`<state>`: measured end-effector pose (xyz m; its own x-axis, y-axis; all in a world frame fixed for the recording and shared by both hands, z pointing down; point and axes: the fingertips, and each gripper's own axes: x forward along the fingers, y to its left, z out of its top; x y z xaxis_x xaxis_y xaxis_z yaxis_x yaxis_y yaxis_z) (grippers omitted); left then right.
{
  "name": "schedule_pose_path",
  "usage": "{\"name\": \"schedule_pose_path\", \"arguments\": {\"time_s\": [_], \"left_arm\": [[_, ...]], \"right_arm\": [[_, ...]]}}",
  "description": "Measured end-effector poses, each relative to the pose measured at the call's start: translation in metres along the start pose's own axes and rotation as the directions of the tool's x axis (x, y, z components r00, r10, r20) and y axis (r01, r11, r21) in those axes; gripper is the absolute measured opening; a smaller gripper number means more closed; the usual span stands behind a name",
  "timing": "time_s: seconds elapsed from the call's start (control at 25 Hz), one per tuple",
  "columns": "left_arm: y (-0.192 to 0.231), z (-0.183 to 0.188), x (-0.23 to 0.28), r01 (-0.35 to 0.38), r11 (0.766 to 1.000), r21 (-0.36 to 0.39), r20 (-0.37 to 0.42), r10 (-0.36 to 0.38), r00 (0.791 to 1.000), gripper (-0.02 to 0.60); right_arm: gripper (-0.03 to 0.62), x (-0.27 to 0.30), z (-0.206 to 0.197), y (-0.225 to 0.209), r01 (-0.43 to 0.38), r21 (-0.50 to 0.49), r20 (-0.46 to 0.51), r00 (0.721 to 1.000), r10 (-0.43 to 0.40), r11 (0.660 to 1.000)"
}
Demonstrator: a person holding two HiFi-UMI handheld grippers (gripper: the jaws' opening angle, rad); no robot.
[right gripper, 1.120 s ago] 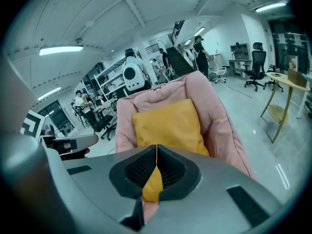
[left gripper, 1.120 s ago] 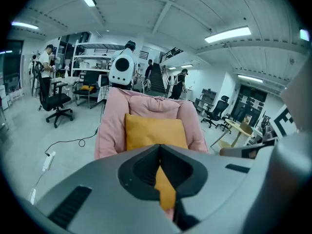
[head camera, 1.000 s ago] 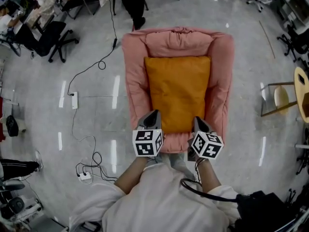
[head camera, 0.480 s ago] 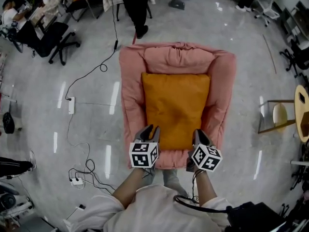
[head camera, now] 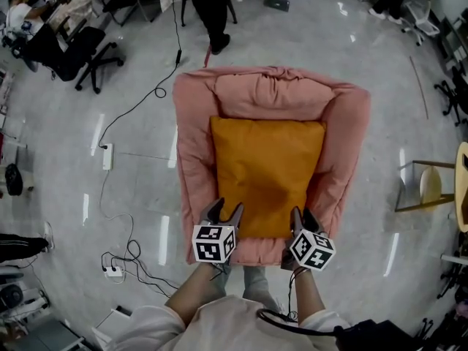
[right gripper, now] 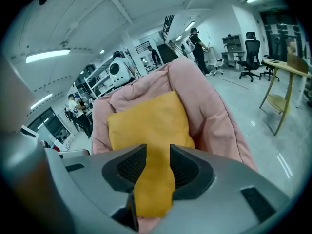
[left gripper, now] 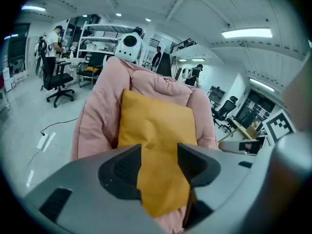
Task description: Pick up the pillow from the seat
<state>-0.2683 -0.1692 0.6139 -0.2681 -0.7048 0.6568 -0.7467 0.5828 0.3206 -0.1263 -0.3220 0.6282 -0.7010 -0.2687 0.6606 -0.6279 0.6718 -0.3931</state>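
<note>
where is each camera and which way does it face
Head view: on the person's head, looking steeply down on the orange pillow in the pink seat; shows forearms, left gripper, right gripper.
Left gripper view: rides the left gripper, looks along its jaws at the pillow's near edge; jaws apart, just been opening, pillow in the gap, unpressed.
Right gripper view: rides the right gripper, same aim; jaws likewise apart, just been opening, pillow in the gap, unpressed.
Shared: both gripper views see pillow, seat and office behind.

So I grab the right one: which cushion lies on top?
The orange pillow: it lies flat in the middle, while the pink seat sits under it and rises round three sides.
</note>
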Motion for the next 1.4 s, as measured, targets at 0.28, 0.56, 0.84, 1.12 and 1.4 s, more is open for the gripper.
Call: {"name": "schedule_pose_path", "arguments": {"time_s": [0.28, 0.56, 0.84, 1.12, 1.4], "left_arm": [[0.011, -0.023, 0.021, -0.014, 0.999, -0.039, -0.038, 0.012, 0.999, 0.278], [0.033, -0.052, 0.05, -0.057, 0.997, -0.05, -0.098, 0.052, 0.994, 0.297], [0.052, -0.082, 0.08, -0.1, 0.994, -0.044, -0.142, 0.093, 0.985, 0.325], [0.066, -0.097, 0.106, -0.09, 0.994, -0.065, -0.143, 0.08, 0.986, 0.325], [0.07, -0.103, 0.128, -0.069, 0.995, -0.076, -0.163, 0.055, 0.985, 0.325]], "right_arm": [[0.179, 0.019, -0.017, -0.017, 0.006, -0.003, -0.045, 0.999, -0.006, 1.0], [0.219, 0.05, -0.04, -0.037, 0.027, -0.021, -0.093, 0.995, -0.028, 0.999], [0.257, 0.086, -0.074, -0.053, 0.021, -0.097, -0.161, 0.986, -0.037, 0.995], [0.261, 0.119, -0.094, -0.057, 0.003, -0.069, -0.191, 0.982, -0.016, 0.998], [0.261, 0.141, -0.1, -0.061, -0.029, -0.043, -0.204, 0.979, 0.02, 0.999]]}}
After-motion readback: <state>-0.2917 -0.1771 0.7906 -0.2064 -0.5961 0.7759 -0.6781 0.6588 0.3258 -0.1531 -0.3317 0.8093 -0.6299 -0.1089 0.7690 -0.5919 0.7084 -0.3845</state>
